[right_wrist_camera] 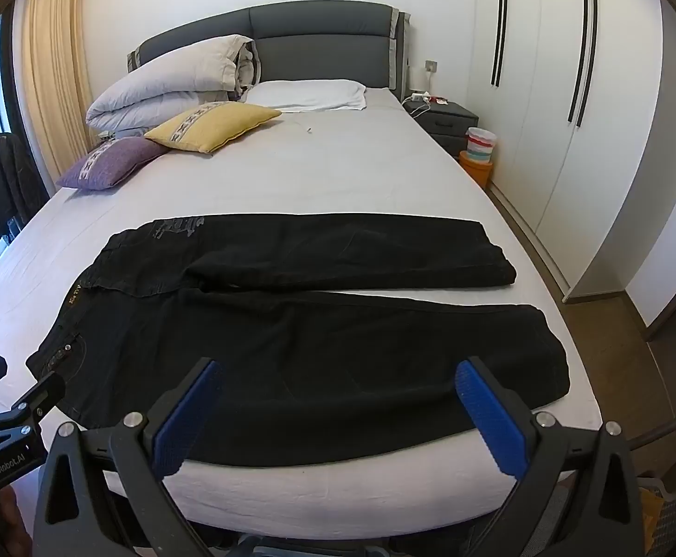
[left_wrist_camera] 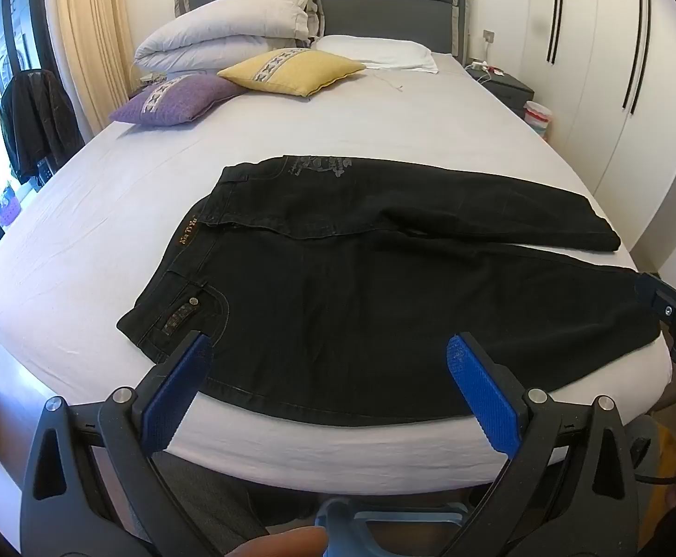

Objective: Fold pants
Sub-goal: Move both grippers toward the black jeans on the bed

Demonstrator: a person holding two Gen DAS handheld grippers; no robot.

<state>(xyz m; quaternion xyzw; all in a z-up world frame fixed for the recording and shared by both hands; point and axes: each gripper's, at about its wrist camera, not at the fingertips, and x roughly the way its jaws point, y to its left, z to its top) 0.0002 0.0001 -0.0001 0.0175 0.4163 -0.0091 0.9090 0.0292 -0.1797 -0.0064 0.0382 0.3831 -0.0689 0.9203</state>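
Black denim pants [left_wrist_camera: 384, 288] spread flat across the foot of the bed [left_wrist_camera: 338, 139], soft yet heavy, best taken at waistband and hem, with the left gripper [left_wrist_camera: 328, 352] and right gripper [right_wrist_camera: 338, 380] both spread wide and empty above the near edge

A yellow cushion [left_wrist_camera: 291, 69], purple cushion [left_wrist_camera: 175, 100], folded duvet [left_wrist_camera: 226, 28] and white pillow [left_wrist_camera: 379, 51] lie near the headboard [left_wrist_camera: 384, 4].

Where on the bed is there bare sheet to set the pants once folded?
Widest bare sheet: between the black pants and the yellow cushion, reaching the white pillow. A narrower strip lies left of the waistband. Crowded: the far left corner, with the purple cushion and folded duvet.
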